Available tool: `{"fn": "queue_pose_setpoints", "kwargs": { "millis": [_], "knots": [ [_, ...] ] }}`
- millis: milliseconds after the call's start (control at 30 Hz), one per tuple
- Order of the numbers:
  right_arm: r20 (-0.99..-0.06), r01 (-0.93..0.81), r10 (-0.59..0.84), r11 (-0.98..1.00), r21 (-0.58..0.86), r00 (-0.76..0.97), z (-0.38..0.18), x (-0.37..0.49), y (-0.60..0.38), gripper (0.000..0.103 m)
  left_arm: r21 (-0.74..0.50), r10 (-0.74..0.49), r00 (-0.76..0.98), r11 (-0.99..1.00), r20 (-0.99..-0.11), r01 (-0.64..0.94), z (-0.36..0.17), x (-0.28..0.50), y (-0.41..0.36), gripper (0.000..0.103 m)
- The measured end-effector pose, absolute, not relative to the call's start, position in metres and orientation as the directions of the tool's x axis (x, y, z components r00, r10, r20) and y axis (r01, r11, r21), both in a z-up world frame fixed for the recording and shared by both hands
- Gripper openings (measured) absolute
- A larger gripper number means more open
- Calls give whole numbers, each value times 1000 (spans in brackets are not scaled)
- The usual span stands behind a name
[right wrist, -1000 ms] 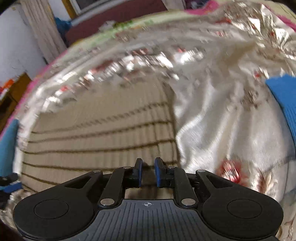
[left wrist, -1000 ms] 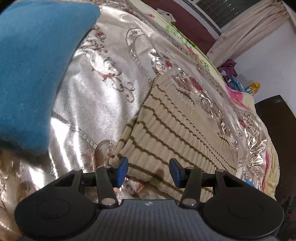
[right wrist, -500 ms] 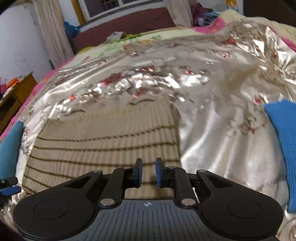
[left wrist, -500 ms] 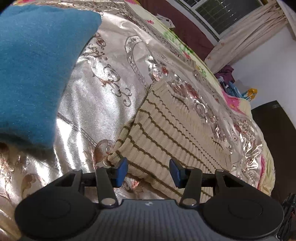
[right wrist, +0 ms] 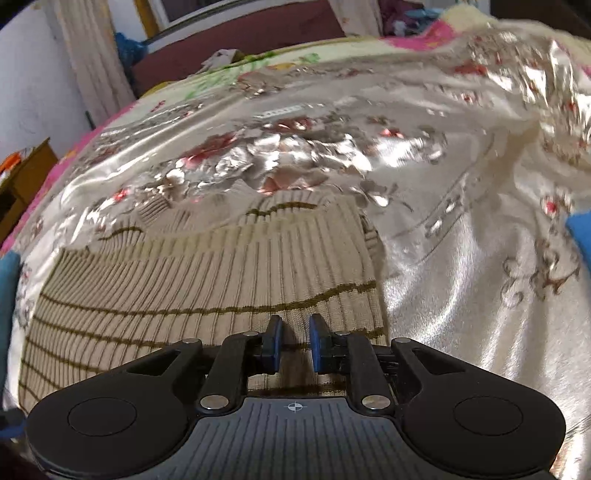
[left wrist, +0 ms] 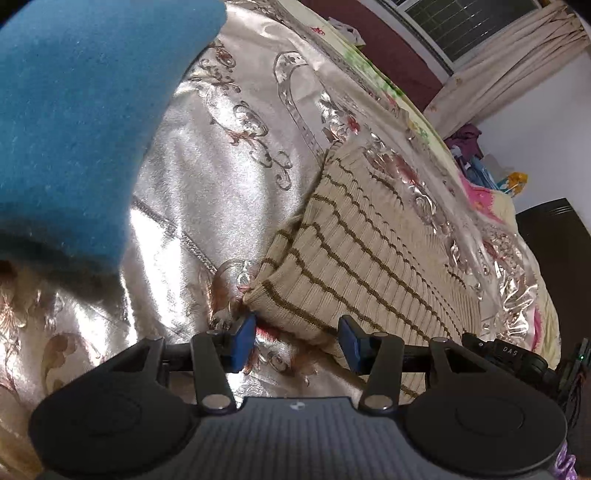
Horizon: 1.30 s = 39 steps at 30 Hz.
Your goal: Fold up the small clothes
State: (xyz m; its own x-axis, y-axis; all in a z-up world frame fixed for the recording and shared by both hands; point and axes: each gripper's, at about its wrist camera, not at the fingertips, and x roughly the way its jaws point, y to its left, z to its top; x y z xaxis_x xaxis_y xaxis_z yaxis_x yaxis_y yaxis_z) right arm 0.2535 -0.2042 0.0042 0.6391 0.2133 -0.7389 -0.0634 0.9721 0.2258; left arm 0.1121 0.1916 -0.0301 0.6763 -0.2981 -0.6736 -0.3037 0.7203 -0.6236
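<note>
Your striped knit top lies flat mid-bed on the shiny satin bedspread. It looks soft, light and stretchy, and I'd guess it'll slide on that satin, so pinch the ribbed corner hem. The left gripper is wide open and empty right at that corner. The right gripper is nearly closed with a narrow gap, holding nothing. The only readable text is "DAS" on the right gripper.

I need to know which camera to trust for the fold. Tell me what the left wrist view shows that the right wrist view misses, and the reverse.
Only the left wrist view shows the near corner of the striped sweater lying between the wide-open fingers of the left gripper, a window, and most of the blue cloth.

Only the right wrist view shows the sweater's neckline, a wooden cabinet, and the right gripper over the knit with a narrow gap, holding nothing.

Both show the sweater, shiny bedspread and curtains.
</note>
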Motion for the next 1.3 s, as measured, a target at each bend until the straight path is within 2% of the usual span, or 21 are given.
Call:
{"fn": "queue_pose_setpoints", "kwargs": {
  "millis": [267, 367, 667, 967, 1300],
  "knots": [
    [-714, -91, 218, 973, 213, 665, 22, 241, -202, 18, -605, -279, 693, 746, -665, -280, -15, 105, 184, 53],
    [-743, -75, 183, 981, 177, 644, 13, 241, -203, 23, -603, -282, 690, 748, -666, -277, -13, 103, 181, 53],
    [-751, -39, 170, 981, 189, 638, 25, 215, -210, 24, -618, -311, 680, 741, -664, -264, -14, 91, 171, 53],
    [-755, -123, 205, 979, 165, 623, 47, 195, -165, 29, -638, -317, 705, 730, -635, -246, -15, 81, 163, 53],
    [-808, -151, 206, 978, 146, 553, 15, 175, -135, 29, -579, -298, 694, 788, -655, -208, -22, 74, 151, 53]
  ]
}}
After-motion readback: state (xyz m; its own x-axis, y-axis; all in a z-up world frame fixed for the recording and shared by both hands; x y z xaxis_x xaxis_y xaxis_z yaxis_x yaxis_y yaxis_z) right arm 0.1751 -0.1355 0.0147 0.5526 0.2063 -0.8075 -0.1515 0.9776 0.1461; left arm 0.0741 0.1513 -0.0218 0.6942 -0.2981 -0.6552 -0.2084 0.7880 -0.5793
